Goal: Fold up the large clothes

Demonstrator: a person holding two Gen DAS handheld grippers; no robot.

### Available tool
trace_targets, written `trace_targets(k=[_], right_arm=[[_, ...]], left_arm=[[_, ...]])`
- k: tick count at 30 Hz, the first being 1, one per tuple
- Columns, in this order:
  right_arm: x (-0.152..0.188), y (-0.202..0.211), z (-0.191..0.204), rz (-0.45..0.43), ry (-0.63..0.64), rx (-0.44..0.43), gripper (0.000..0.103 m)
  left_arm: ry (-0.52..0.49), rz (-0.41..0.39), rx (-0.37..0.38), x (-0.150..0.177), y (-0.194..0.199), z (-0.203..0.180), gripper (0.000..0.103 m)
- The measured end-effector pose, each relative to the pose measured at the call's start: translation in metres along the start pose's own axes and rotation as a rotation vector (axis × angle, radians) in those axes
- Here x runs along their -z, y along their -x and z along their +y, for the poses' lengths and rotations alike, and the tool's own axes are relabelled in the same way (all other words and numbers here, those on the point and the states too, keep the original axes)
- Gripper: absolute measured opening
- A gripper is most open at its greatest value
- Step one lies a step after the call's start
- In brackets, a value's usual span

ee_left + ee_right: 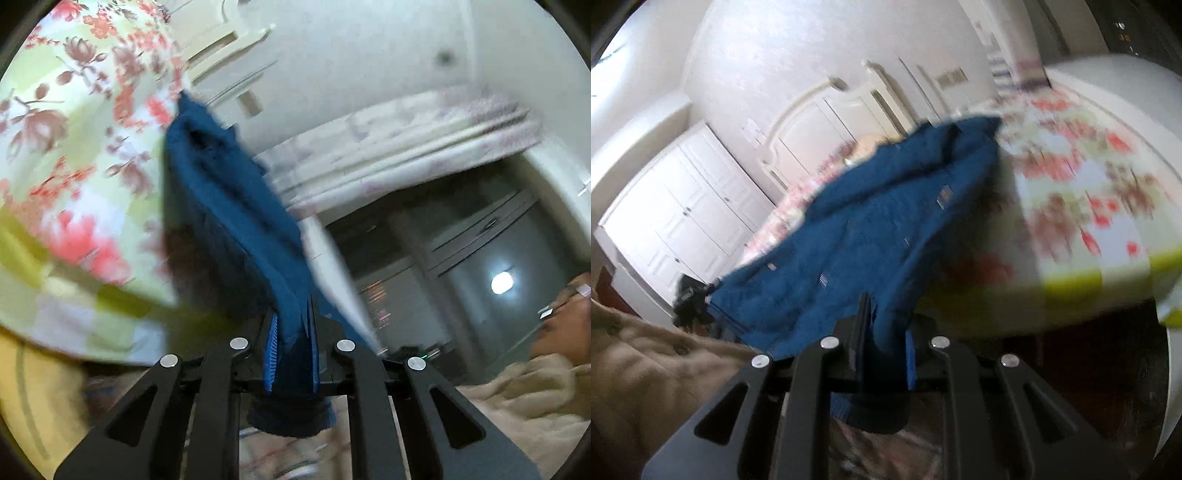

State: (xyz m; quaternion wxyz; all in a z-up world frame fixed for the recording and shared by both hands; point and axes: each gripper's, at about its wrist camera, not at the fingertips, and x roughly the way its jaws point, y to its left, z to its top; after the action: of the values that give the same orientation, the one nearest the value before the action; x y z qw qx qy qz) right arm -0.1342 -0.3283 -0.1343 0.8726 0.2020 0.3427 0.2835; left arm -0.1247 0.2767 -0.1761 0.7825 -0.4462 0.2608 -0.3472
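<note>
Left gripper point(291, 347): we see its jaws clamped on a bunched edge of the blue garment point(229, 206), a tuft of cloth hanging out behind the blue pads point(271, 354).
Right gripper point(886, 350): its jaws too are pressed together on another edge of the same garment point(864, 236), with cloth spilling out below.
Garment's place: it hangs stretched between our two grips, lifted above the near edge of the bed point(74, 155), its far end reaching over the flowered sheet point(1082, 192).
Progress: we judge this to be the start; the garment is gripped and raised but no fold shows yet.
Left to do: by our reckoning, spread it flat on the bed, fold it over, and then square it up.
Count: two grippers, one blue garment, one flowered bed.
Other cloth: one tan blanket point(646, 369) beside us; whether it is also for folding we cannot tell.
Clarity: both views are blurred, so finer detail escapes us.
</note>
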Motion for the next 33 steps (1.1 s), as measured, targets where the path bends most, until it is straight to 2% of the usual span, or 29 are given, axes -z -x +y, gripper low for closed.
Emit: trace_targets(k=[2,4,6,7,9,11,13,14,15,16,18,19,20,21,22,24,27,30,32,33], right_arm=[[-0.032,-0.003,0.010,-0.045,0.035,-0.018,0.015],[-0.069,-0.016,0.016,-0.065,0.030,-0.051,0.015],[-0.116,-0.047,0.023,-0.061,0.040,-0.055,0.015],[-0.130,-0.058,0.025,-0.052,0.039,-0.064,0.015],[-0.158,-0.089,0.028,-0.026,0.048,-0.045,0.015],[-0.159,-0.096,0.027,-0.009,0.037,-0.051,0.015],[-0.144,-0.087,0.019,-0.005,0.025,-0.050,0.015],[-0.133,-0.080,0.011,-0.006,0.005,-0.052,0.015],[-0.116,-0.069,-0.002,-0.009,-0.030,-0.054,0.015],[-0.105,-0.063,-0.012,-0.007,-0.058,-0.047,0.015],[-0.080,-0.053,-0.033,0.012,-0.129,-0.009,0.015],[-0.070,-0.049,-0.039,0.020,-0.144,0.008,0.015],[-0.062,-0.046,-0.042,0.026,-0.153,0.020,0.015],[-0.055,-0.045,-0.045,0.029,-0.158,0.029,0.015],[-0.051,-0.043,-0.046,0.026,-0.157,0.032,0.016],[-0.043,-0.041,-0.046,0.004,-0.146,0.030,0.016],[-0.039,-0.039,-0.042,-0.016,-0.117,0.029,0.016],[-0.035,-0.032,-0.035,-0.038,-0.094,0.017,0.016],[-0.033,-0.028,-0.031,-0.049,-0.088,0.017,0.016],[-0.032,-0.026,-0.030,-0.051,-0.088,0.018,0.016]], left_arm=[[0.008,-0.048,0.088,-0.018,-0.006,-0.006,0.009],[0.006,-0.123,0.216,-0.056,-0.015,-0.017,0.009],[0.002,-0.153,0.214,-0.091,-0.030,-0.024,0.009],[-0.012,-0.145,0.166,-0.115,-0.047,-0.026,0.009],[-0.028,-0.094,0.062,-0.137,-0.068,-0.025,0.009],[-0.014,0.020,-0.005,-0.139,-0.084,-0.019,0.011],[-0.076,0.109,-0.150,-0.120,-0.082,-0.013,0.016],[-0.108,0.177,-0.267,-0.102,-0.078,-0.005,0.016],[-0.098,0.238,-0.345,-0.085,-0.074,0.006,0.016],[-0.052,0.295,-0.394,-0.067,-0.067,0.019,0.016],[0.004,0.363,-0.433,-0.041,-0.053,0.034,0.016],[0.007,0.389,-0.445,-0.030,-0.049,0.036,0.021],[-0.001,0.415,-0.456,-0.016,-0.045,0.036,0.031],[0.000,0.438,-0.452,-0.005,-0.043,0.037,0.098],[0.026,0.456,-0.390,0.005,-0.041,0.039,0.097],[0.051,0.448,-0.316,0.017,-0.041,0.042,0.099],[0.070,0.413,-0.291,0.026,-0.052,0.057,0.099],[0.076,0.428,-0.280,0.028,-0.083,0.072,0.099],[0.112,0.416,-0.221,0.033,-0.094,0.084,0.099],[0.128,0.395,-0.162,0.033,-0.100,0.086,0.098]])
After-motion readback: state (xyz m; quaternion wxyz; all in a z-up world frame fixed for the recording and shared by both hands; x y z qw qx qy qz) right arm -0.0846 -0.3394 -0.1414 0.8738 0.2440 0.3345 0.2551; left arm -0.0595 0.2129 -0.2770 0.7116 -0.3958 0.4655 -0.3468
